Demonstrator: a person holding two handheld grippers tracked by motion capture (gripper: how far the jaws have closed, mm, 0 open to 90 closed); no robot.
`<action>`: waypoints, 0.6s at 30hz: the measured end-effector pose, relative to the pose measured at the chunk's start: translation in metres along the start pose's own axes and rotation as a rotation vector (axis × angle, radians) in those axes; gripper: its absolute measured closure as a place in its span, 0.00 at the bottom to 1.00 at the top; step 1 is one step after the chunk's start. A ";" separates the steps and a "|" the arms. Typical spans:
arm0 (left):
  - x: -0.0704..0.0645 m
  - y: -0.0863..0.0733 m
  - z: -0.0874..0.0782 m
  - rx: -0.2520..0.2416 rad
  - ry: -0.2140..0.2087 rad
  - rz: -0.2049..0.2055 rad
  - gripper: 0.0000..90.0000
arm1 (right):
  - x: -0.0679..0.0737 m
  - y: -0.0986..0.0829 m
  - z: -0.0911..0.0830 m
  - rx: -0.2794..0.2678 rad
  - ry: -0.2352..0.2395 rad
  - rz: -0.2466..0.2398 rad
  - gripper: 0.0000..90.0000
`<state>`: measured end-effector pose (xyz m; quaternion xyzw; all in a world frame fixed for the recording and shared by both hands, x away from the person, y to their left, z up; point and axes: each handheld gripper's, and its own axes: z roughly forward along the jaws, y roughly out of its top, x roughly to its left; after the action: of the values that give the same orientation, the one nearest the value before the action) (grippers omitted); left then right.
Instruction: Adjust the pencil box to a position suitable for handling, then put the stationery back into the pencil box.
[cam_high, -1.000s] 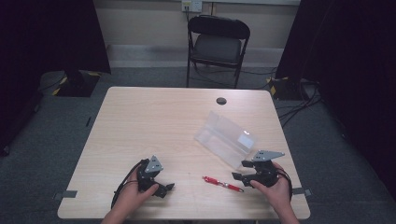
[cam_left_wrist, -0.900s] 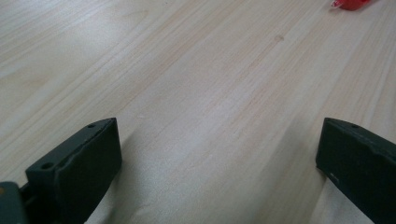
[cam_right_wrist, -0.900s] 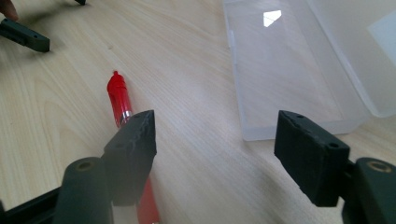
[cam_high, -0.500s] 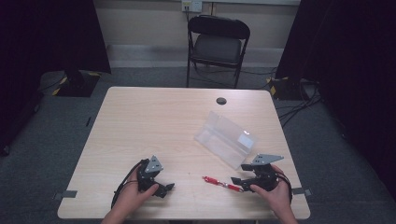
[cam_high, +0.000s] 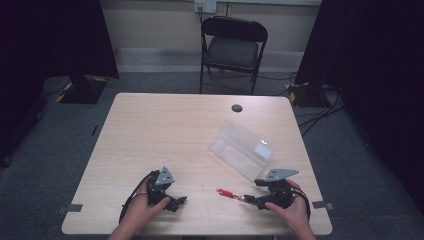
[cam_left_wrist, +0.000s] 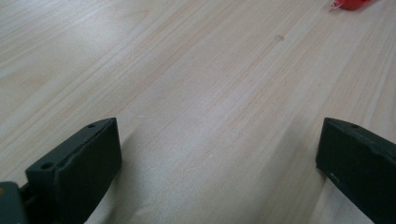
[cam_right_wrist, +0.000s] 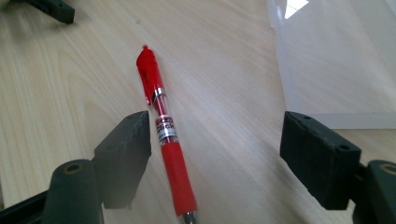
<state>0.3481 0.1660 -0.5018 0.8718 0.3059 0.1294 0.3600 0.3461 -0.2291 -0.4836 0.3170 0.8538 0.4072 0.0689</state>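
A red click pen (cam_high: 229, 193) lies on the wooden table (cam_high: 165, 130) near its front edge. My right gripper (cam_high: 251, 199) rests low at the pen's tip end. In the right gripper view this gripper (cam_right_wrist: 217, 130) is open, and the pen (cam_right_wrist: 163, 126) lies on the wood between the jaws, close beside the left one and not clamped. My left gripper (cam_high: 179, 201) sits at the front left, pointing right toward the pen. In the left gripper view it (cam_left_wrist: 219, 135) is open wide over bare wood, and the pen's red cap end (cam_left_wrist: 350, 3) shows at the top right.
A clear plastic box (cam_high: 244, 149) lies on the table just beyond the right gripper, and its edge (cam_right_wrist: 336, 60) is near the right jaw. A small black round cap (cam_high: 236, 108) sits farther back. A folding chair (cam_high: 232, 50) stands behind the table.
The right gripper has dropped lower and slid slightly left and toward the front edge, closing in on the pen. The left gripper has stayed put.
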 end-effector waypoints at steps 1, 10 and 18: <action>0.000 0.000 0.000 0.000 0.000 0.001 0.00 | 0.000 0.000 0.001 0.007 0.008 -0.010 0.27; 0.000 0.001 0.000 0.009 -0.001 -0.004 0.00 | 0.005 -0.002 0.001 0.012 0.020 -0.030 0.33; 0.000 0.001 0.001 0.007 -0.001 -0.004 0.00 | 0.006 -0.004 0.003 0.034 0.020 -0.054 0.42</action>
<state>0.3490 0.1651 -0.5014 0.8726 0.3080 0.1271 0.3572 0.3405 -0.2250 -0.4880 0.2909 0.8696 0.3935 0.0660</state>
